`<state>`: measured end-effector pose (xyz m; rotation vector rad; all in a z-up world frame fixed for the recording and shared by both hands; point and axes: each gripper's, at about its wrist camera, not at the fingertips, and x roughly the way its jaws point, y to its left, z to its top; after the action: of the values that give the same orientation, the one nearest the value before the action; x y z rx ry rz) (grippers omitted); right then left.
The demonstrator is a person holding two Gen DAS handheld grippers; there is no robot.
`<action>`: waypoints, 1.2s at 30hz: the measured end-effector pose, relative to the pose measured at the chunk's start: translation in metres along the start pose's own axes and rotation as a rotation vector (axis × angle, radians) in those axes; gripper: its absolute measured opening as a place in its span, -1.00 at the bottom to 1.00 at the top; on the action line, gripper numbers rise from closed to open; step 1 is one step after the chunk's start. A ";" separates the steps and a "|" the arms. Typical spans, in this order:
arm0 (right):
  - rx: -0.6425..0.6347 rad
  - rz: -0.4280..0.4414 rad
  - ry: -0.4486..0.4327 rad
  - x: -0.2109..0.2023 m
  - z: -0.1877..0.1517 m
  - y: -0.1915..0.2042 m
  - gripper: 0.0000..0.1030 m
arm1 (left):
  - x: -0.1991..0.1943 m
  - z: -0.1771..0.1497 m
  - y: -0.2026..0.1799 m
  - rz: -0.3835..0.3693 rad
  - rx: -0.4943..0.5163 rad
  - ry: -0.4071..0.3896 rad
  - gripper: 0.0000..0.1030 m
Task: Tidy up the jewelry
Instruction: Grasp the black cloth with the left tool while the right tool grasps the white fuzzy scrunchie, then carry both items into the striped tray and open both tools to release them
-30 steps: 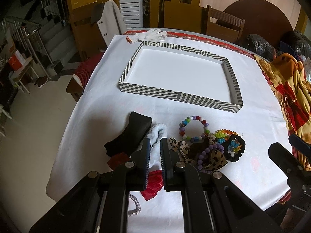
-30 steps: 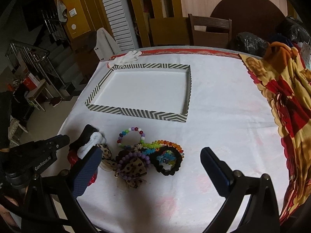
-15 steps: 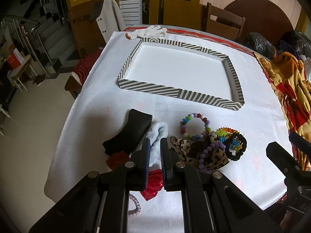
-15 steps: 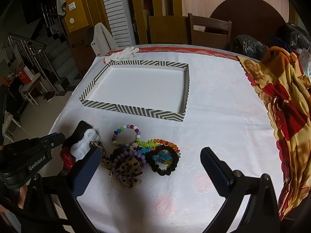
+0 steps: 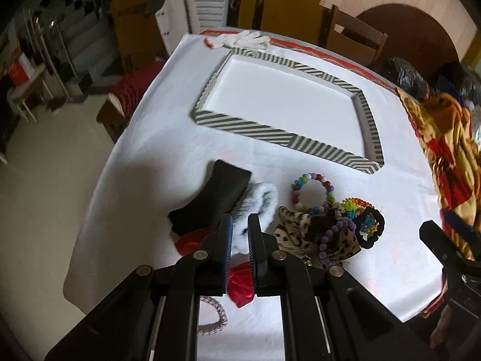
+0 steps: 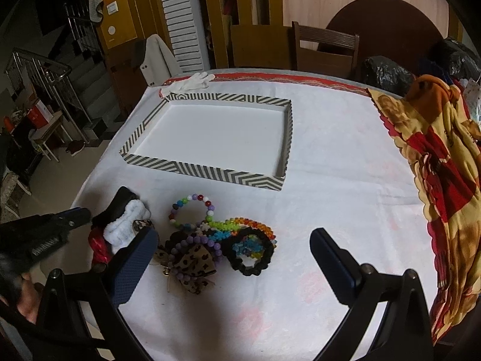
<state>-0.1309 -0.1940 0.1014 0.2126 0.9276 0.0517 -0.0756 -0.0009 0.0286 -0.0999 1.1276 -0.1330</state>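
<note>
A pile of jewelry lies near the table's front: a multicoloured bead bracelet (image 5: 312, 192) (image 6: 192, 210), a white fluffy scrunchie (image 5: 261, 198) (image 6: 126, 222), a black band (image 5: 216, 198), a leopard bow (image 5: 300, 228) (image 6: 195, 267), a black scrunchie (image 6: 249, 255) and a red scrunchie (image 5: 240, 285). Behind it stands a striped tray (image 5: 270, 132) (image 6: 204, 171) with nothing in it. My left gripper (image 5: 239, 225) (image 6: 66, 219) hovers shut over the white scrunchie's near side and holds nothing. My right gripper (image 6: 234, 258) (image 5: 445, 240) stands wide open above the pile's front.
A silver chain bracelet (image 5: 216, 316) lies under my left gripper. A white glove (image 5: 240, 40) (image 6: 189, 82) rests at the tray's far corner. An orange and red cloth (image 6: 436, 165) covers the table's right side. The table's left edge (image 5: 99, 180) drops to the floor.
My left gripper has sunk a little toward the pile's left side and rolled slightly. Its jaws stay shut. The right gripper has hardly moved and stays open.
</note>
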 end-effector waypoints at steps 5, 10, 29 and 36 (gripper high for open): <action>0.002 0.013 0.015 0.007 -0.002 -0.011 0.99 | 0.004 -0.001 0.033 -0.005 -0.068 0.034 -0.74; 0.018 0.053 0.035 0.014 -0.004 -0.016 0.99 | 0.010 -0.002 0.055 0.001 -0.113 0.065 -0.72; -0.089 0.285 0.118 0.053 0.027 0.050 0.48 | 0.070 0.033 0.038 -0.102 0.039 0.205 -0.56; -0.112 0.341 0.214 0.095 0.042 0.075 0.40 | 0.099 0.039 0.036 -0.128 0.125 0.283 -0.51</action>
<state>-0.0374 -0.1141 0.0664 0.2631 1.0901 0.4472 0.0038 0.0198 -0.0488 -0.0424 1.3924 -0.3395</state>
